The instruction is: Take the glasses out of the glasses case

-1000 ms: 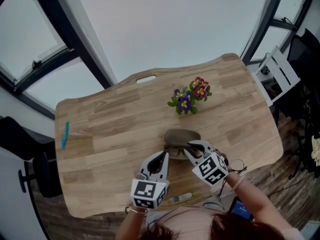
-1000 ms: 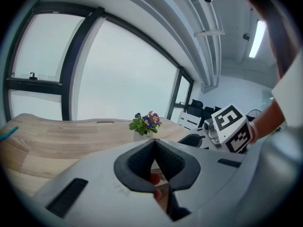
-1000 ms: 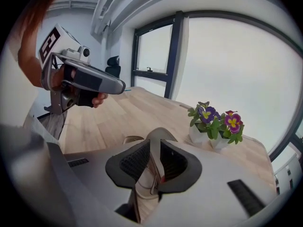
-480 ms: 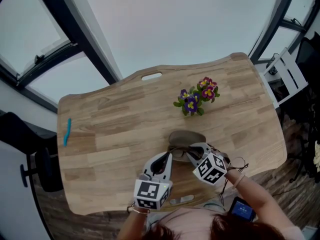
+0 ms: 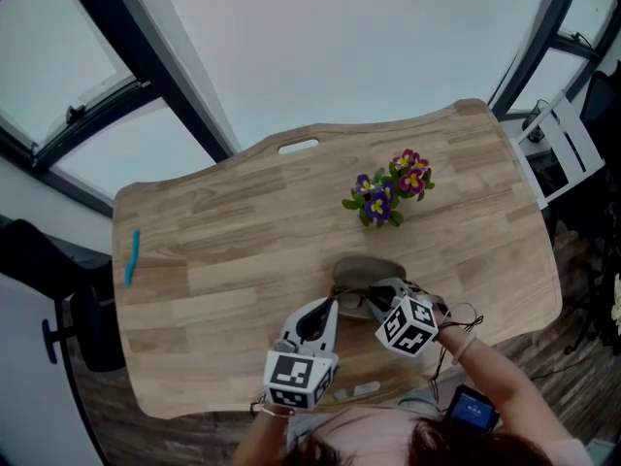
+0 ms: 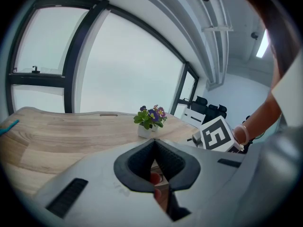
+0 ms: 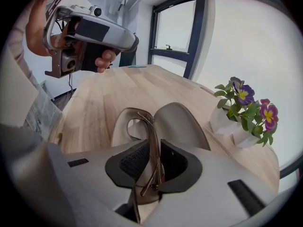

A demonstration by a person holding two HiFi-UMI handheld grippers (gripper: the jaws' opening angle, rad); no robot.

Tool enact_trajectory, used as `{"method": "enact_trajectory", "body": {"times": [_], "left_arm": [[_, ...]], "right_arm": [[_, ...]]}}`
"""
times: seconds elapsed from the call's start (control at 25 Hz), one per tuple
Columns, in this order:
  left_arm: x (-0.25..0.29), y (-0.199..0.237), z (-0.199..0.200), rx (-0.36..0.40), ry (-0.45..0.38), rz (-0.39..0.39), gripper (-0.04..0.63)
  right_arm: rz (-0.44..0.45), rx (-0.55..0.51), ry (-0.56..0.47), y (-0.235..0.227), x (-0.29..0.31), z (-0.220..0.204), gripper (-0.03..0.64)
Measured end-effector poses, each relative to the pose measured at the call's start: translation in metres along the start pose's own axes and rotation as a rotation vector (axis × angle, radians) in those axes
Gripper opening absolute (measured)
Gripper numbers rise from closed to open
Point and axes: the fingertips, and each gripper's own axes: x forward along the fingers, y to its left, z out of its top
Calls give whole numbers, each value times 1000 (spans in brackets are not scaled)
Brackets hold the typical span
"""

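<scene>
The grey-brown glasses case (image 5: 364, 271) lies open on the wooden table (image 5: 223, 241), near its front edge. In the right gripper view its lid (image 7: 183, 121) stands up behind the jaws. My right gripper (image 7: 152, 149) is shut on the folded brown-framed glasses (image 7: 150, 124), which stand edge-on between the pads, just over the case. From the head view the right gripper (image 5: 375, 294) sits at the case's near side. My left gripper (image 5: 326, 311) is held up beside it to the left, off the case; its jaws (image 6: 154, 148) are shut with nothing between them.
A small white pot of purple and yellow flowers (image 5: 385, 199) stands just beyond the case. A blue pen (image 5: 130, 256) lies at the table's left end. A small pale object (image 5: 353, 389) rests by the front edge. Chairs (image 5: 558, 134) stand off the right end.
The head view has drifted a little, shifting the table in the frame. Both grippers keep their places by the case, and the right one still holds the glasses.
</scene>
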Motion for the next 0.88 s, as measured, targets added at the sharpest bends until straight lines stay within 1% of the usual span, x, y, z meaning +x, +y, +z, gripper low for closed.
{"method": "enact_trajectory", "body": {"times": [0.48, 0.64, 0.88], "left_arm": [[7, 7, -4, -19, 19, -3, -5], [8, 9, -4, -28, 20, 0, -3], [6, 10, -4, -36, 16, 1, -3]], "right_arm": [[26, -18, 73, -5, 15, -7, 58], [38, -28, 88, -4, 18, -7, 26], [42, -62, 101, -2, 18, -8, 17]]}}
